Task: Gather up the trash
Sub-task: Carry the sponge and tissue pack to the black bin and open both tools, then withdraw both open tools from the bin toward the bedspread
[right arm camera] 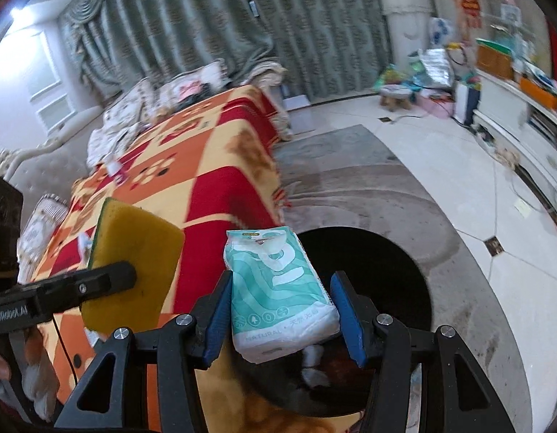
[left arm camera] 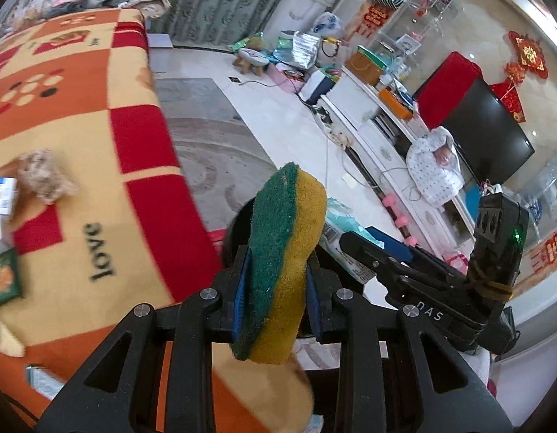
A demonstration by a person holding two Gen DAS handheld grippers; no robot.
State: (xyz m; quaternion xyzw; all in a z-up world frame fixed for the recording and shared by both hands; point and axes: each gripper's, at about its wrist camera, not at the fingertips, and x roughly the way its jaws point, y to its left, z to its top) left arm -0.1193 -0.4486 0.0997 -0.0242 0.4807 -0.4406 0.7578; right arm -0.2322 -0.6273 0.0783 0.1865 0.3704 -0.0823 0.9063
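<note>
Left gripper (left arm camera: 276,288) clamped on yellow-green sponge (left arm camera: 282,252), held upright. Right gripper (right arm camera: 280,310) clamped on teal tissue pack (right arm camera: 278,288), above black bin (right arm camera: 379,270) on floor. Patterned blanket (left arm camera: 80,126) left, crumpled wad (left arm camera: 44,176) on it. TV (left arm camera: 491,130) far right.

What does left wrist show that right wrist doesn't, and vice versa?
Only the left wrist view: the TV, a crumpled wad and small boxes lying on the blanket, and the sponge's green scouring face.

Only the right wrist view: the dark bin opening below the tissue pack, with white scraps inside, and the printed teal front of that pack.

Both: the sponge clamped in the left gripper, the tissue pack in the right gripper, the checked blanket, the rug and the curtains.
</note>
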